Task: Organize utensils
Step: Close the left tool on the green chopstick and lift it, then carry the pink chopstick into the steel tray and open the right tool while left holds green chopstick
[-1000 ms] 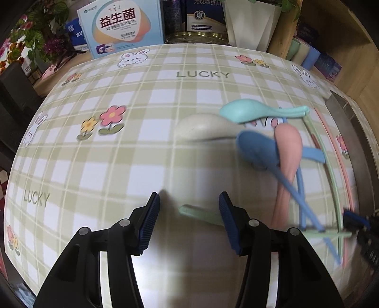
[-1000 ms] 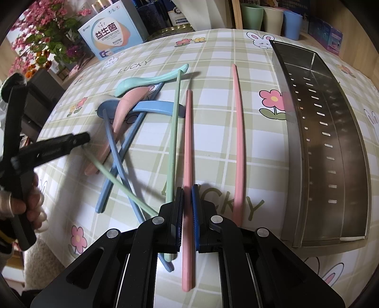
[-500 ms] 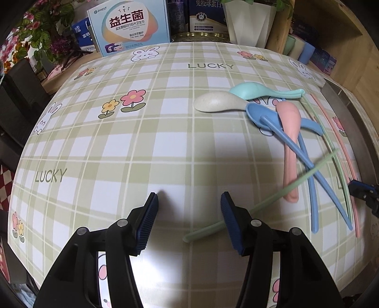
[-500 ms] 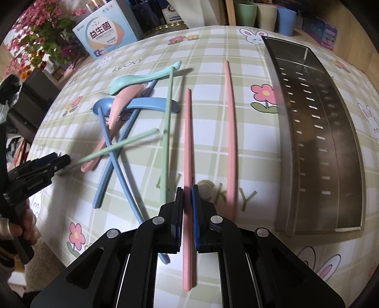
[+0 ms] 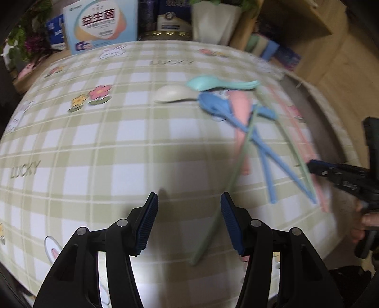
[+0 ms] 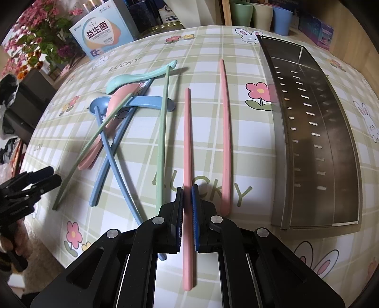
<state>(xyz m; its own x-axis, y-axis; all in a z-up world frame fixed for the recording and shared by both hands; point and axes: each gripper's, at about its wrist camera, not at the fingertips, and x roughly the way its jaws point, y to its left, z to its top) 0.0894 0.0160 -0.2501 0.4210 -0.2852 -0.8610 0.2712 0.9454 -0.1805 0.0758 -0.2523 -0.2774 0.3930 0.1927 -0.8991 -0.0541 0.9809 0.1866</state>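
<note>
R gripper (image 6: 187, 206) is pinching a pink chopstick (image 6: 187, 147) — jaws pressed tight on it, w/ the metal tray (image 6: 315, 132) sitting at 3 o'clock. L gripper (image 5: 188, 222) is hovering w/ jaws spread — a green chopstick (image 5: 233, 175) lying loose just inside its R pad, running toward 1 o'clock.

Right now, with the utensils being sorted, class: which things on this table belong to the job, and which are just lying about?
Belong to the job:
- pink chopsticks, one between the right gripper fingers
- green chopsticks
- blue chopsticks
- spoons
- metal tray
- left gripper, open

Just lying about:
- printed box
- cups
- flowers
</note>
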